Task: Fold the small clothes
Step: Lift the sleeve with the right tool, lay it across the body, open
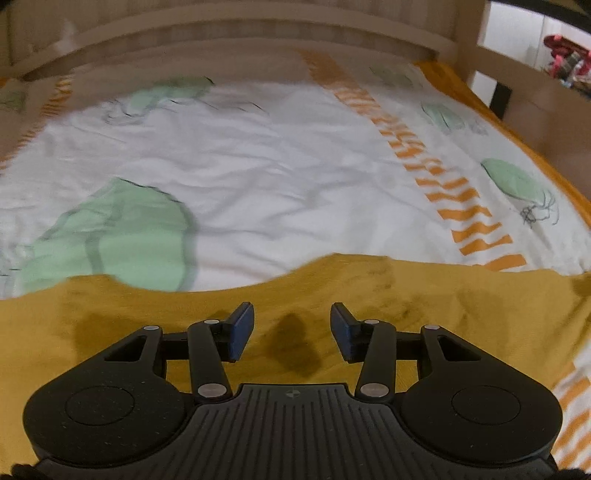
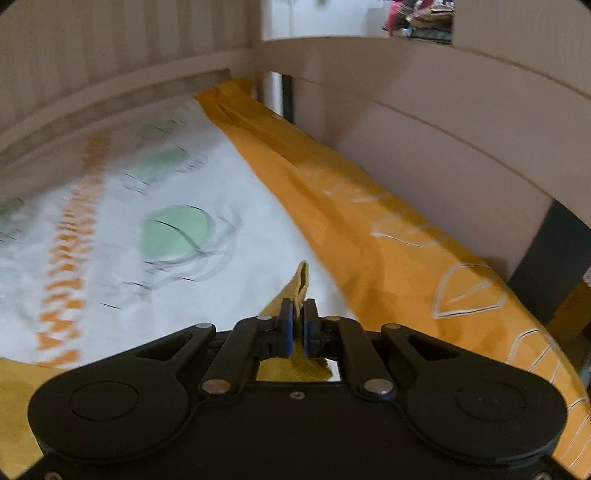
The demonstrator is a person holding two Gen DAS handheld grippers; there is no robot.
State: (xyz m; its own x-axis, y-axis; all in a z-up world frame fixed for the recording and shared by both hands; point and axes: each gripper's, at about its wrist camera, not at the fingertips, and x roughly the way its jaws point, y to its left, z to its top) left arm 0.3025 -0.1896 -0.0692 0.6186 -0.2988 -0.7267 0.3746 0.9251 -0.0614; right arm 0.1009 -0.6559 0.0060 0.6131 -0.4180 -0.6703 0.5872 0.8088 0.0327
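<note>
The mustard-yellow knitted garment lies spread on the white bedsheet printed with green leaves and orange stripes, with no finished fold visible, so the folding looks barely begun. The right gripper is pinched tight on one corner of it; the left gripper hovers above the cloth, jaws wide apart and empty.

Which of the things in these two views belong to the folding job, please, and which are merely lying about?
Belonging to the job:
- mustard garment, spread on the bed
- right gripper, shut on a corner of the garment
- left gripper, open above the garment

Lying about:
- printed bedsheet
- wooden bed frame
- pile of clothes beyond the bed
</note>
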